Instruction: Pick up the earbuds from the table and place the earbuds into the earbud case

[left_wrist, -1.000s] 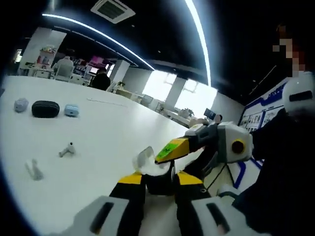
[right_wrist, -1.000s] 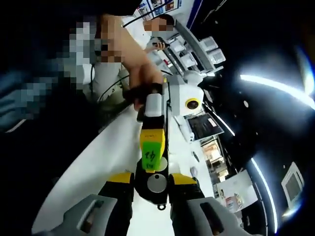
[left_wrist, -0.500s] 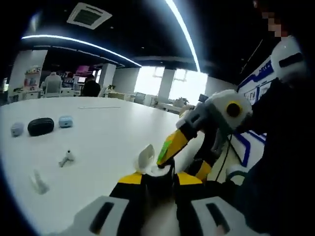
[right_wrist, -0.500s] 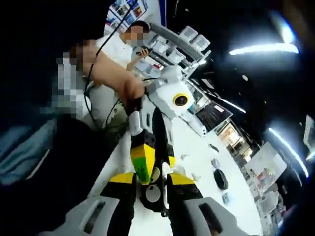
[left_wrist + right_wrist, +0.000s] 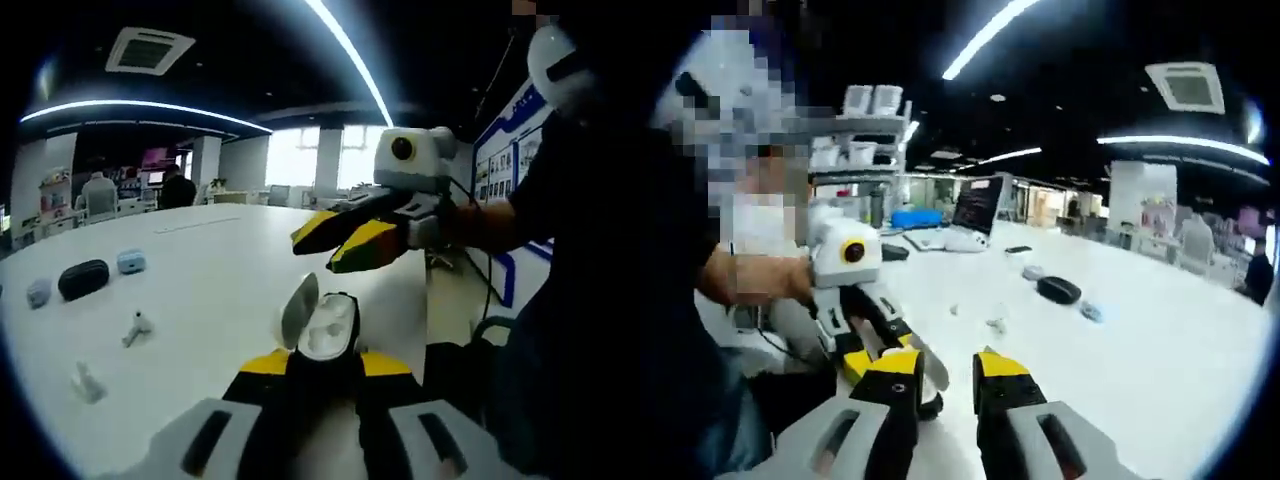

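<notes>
Open earbud case point(image 5: 318, 325) clamped btwn left tongs point(image 5: 322, 365)

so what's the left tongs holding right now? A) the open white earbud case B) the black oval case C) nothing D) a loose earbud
A: in the left gripper view the left tongs are shut on the open white earbud case, lid up; the loose earbuds and the black oval case lie out on the table.
</notes>
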